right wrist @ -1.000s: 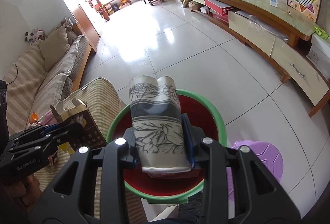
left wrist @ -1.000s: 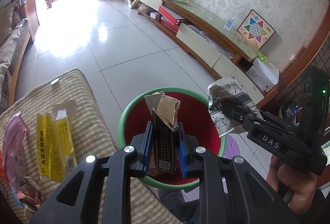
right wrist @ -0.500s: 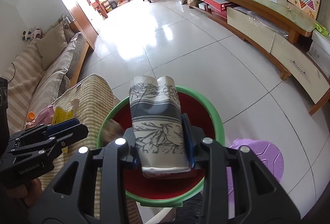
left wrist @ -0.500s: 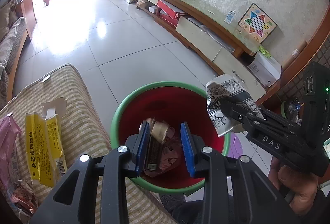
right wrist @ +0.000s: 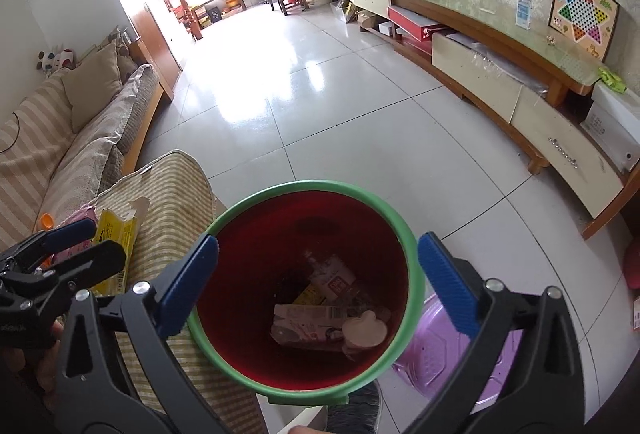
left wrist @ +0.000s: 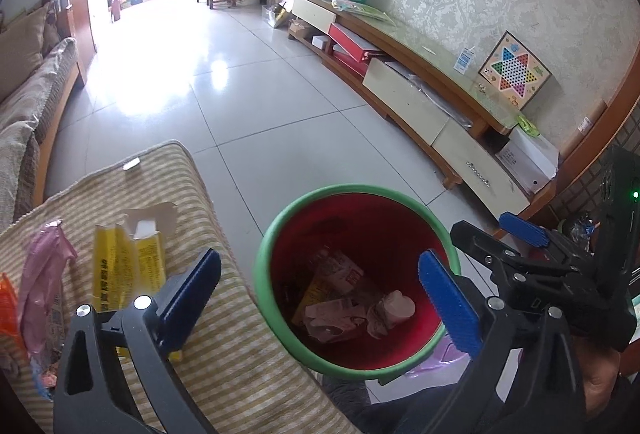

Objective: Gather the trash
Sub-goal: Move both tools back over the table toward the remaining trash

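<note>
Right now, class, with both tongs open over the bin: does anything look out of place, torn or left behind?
Yes. A torn-open yellow box and a pink plastic wrapper lie on the striped cushion, outside the bin. The left tongs and right tongs hold nothing.

Left gripper (left wrist: 320,290), jaws spread wide, blue pads (left wrist: 448,306) angled outward and holding nothing. Right gripper (right wrist: 316,282), likewise spread wide and empty, held level beside the left. A hand (left wrist: 600,378) grips the right gripper's body from beneath.
</note>
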### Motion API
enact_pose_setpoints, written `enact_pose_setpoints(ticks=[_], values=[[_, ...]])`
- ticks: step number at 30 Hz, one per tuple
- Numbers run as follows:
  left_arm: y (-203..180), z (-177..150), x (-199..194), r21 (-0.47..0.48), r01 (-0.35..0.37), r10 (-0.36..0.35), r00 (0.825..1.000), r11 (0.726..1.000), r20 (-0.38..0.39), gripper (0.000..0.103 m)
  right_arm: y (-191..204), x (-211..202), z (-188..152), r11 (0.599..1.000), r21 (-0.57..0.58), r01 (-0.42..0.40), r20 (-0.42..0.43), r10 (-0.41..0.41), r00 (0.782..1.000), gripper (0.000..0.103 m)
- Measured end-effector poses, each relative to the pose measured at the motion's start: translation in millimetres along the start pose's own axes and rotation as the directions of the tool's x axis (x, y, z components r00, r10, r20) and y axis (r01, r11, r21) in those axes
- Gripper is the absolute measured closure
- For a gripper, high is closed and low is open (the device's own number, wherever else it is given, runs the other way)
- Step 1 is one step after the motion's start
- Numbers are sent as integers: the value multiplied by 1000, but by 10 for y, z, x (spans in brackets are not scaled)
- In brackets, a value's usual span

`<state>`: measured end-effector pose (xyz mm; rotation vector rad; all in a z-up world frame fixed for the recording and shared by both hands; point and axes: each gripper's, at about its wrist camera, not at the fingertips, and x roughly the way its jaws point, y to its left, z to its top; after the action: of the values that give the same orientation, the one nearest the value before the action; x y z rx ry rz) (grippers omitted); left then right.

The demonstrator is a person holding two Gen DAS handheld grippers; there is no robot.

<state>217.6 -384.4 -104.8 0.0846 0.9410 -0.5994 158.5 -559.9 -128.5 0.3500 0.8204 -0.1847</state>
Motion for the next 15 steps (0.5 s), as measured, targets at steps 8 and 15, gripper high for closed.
enact_pose_setpoints(ticks=[8,15], values=[[168,-52,-415,-5,-13,13,999,1000,45,8,238,-276,30,1000,-10,5,32,-5,999,5],[506,-218,-926,-29,-52,54,995,998,88,8,712,-514,-28,998,-61,-8,59,12,998,5]])
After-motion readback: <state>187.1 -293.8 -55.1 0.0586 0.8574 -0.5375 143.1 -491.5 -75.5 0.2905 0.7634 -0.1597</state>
